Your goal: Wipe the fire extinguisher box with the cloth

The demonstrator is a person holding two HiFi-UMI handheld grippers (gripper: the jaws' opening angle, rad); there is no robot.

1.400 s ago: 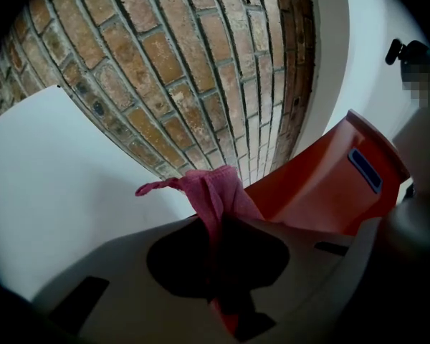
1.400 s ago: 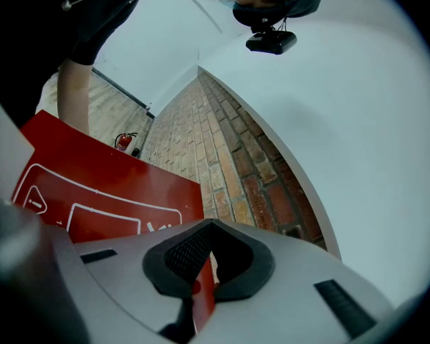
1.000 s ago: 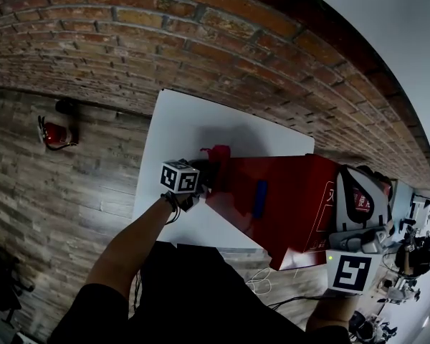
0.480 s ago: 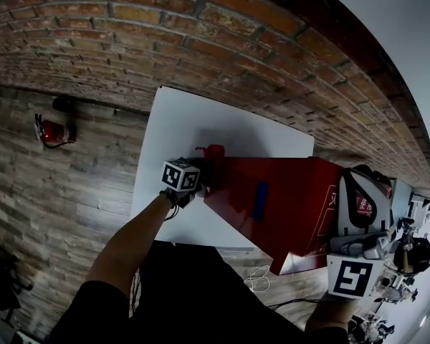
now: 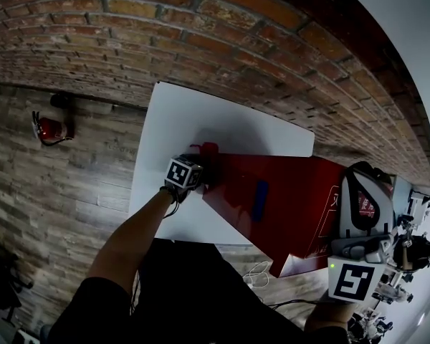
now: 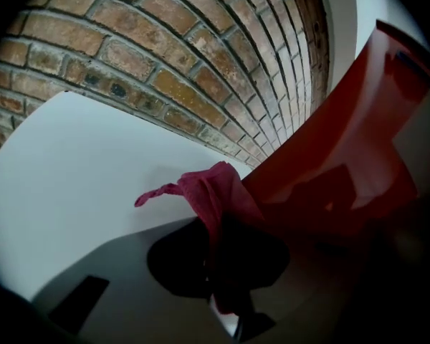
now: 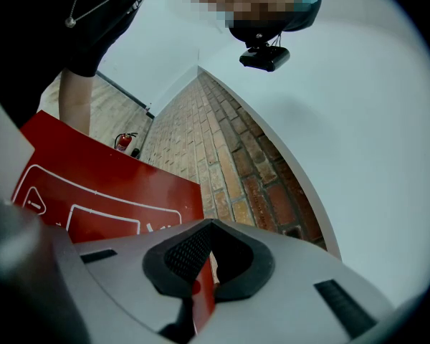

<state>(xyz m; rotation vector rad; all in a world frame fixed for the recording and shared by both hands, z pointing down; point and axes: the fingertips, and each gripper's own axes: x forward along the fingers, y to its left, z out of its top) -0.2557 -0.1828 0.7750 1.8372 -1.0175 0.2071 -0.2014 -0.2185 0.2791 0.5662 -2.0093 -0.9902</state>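
Observation:
The red fire extinguisher box lies on a white board by the brick wall. My left gripper is at the box's left end, shut on a crumpled pink-red cloth. In the left gripper view the cloth sticks out past the left gripper and touches the glossy box on its side. My right gripper is at the box's right end. In the right gripper view the right gripper is clamped on the thin edge of the box.
A small red fire extinguisher stands on the wood floor at the left, by the brick wall. White cables lie near the box's front corner. Gear clutters the far right. The person's arm reaches over the board's front edge.
My left gripper has sunk a little along the box's left end with the cloth and has turned slightly. The right gripper keeps its grip in the same place.

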